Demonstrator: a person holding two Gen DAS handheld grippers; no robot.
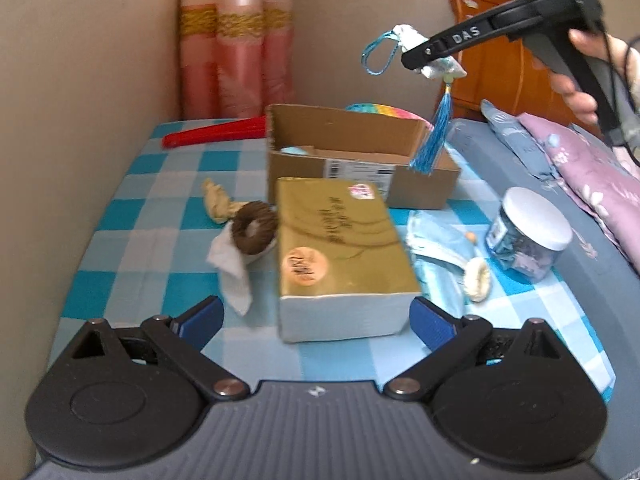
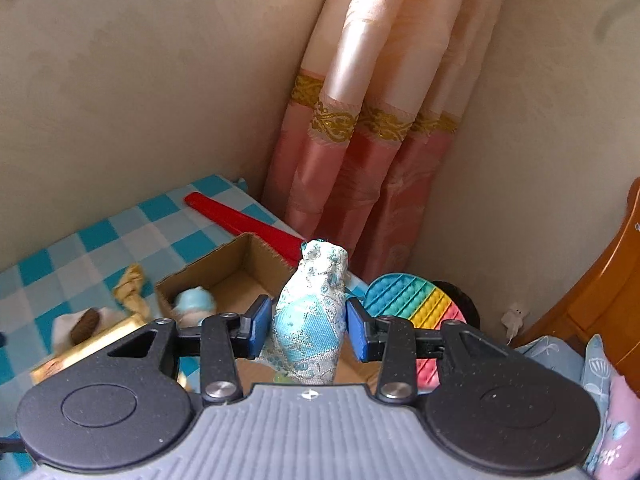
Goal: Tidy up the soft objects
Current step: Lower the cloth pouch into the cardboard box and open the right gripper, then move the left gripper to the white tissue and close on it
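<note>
Sachet, pale blue-and-white brocade cloth with blue tassel [image 2: 310, 320]: pinched by its middle in my right gripper [image 2: 306, 330], hanging above the open brown cardboard box [image 1: 352, 160]. Light, squashy, likely slippery; grip the body, not the cord. My left gripper [image 1: 316, 320]: spread wide, holding nothing.

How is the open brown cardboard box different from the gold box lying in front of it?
The open brown cardboard box has no lid, so its inside shows; the gold rectangular box is shut. The cardboard one is plain with a printed white label, while the gold one is shiny with round stickers and dark writing. The cardboard box lies farther back. Both rest on the blue checked cloth.
</note>
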